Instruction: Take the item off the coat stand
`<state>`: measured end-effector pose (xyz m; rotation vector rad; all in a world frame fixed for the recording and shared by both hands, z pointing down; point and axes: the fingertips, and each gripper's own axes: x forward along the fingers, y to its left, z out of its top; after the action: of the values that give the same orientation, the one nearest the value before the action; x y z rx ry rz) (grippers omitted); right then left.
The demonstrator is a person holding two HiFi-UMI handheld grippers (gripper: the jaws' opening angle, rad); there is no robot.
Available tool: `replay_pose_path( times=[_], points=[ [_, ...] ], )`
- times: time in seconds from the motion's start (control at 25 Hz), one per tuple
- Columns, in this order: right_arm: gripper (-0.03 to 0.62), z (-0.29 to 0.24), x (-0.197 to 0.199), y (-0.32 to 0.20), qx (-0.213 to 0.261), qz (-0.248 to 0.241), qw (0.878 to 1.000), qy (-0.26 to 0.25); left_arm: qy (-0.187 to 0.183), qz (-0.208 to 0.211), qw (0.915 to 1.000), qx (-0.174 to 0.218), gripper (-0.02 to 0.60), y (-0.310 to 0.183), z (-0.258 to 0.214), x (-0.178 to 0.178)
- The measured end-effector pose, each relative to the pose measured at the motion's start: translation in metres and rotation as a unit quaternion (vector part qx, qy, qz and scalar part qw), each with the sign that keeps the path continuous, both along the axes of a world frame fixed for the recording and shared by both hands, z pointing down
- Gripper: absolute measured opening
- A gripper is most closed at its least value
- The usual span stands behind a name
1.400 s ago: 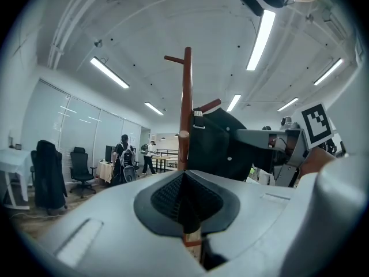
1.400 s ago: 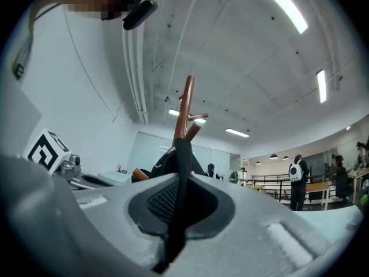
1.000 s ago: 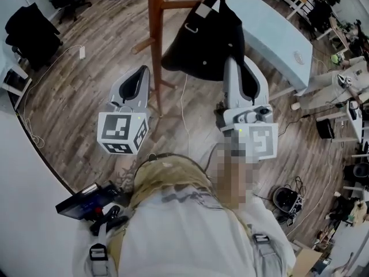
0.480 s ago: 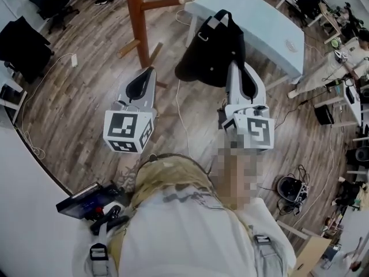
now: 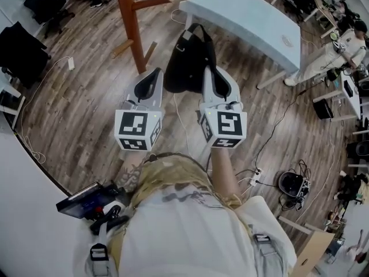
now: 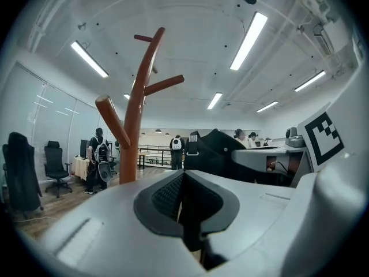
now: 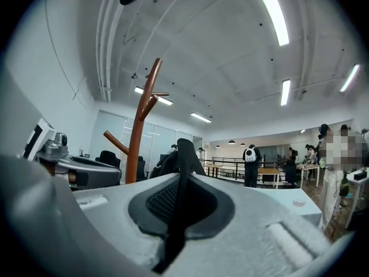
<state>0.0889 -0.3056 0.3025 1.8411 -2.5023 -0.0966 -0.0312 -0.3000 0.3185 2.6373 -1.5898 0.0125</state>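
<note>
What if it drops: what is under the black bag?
Wooden floor and a white cable show around the black bag, held by the right tool. The patch directly beneath is covered by the bag.

bag (image 5: 187,62) — ahead, between left tongs (image 5: 154,74) and right tongs (image 5: 209,72) | coat stand (image 5: 130,25) — left-behind bag | table (image 5: 248,22) — right-behind bag

A brown wood-plank floor (image 5: 75,114) carries a reddish-brown wooden coat stand (image 5: 130,27), a pale blue rectangular table (image 5: 248,16) and, far left, a black office chair (image 5: 20,46).
</note>
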Motion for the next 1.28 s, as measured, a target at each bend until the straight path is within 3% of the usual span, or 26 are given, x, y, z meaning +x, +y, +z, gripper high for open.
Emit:
replay_pose_path(
  times=[1.28],
  points=[
    [0.002, 0.010, -0.003, 0.004, -0.011, 0.003, 1.000, 0.007, -0.002, 0.015, 0.9999, -0.008, 0.002, -0.001, 0.004, 0.013]
  ],
)
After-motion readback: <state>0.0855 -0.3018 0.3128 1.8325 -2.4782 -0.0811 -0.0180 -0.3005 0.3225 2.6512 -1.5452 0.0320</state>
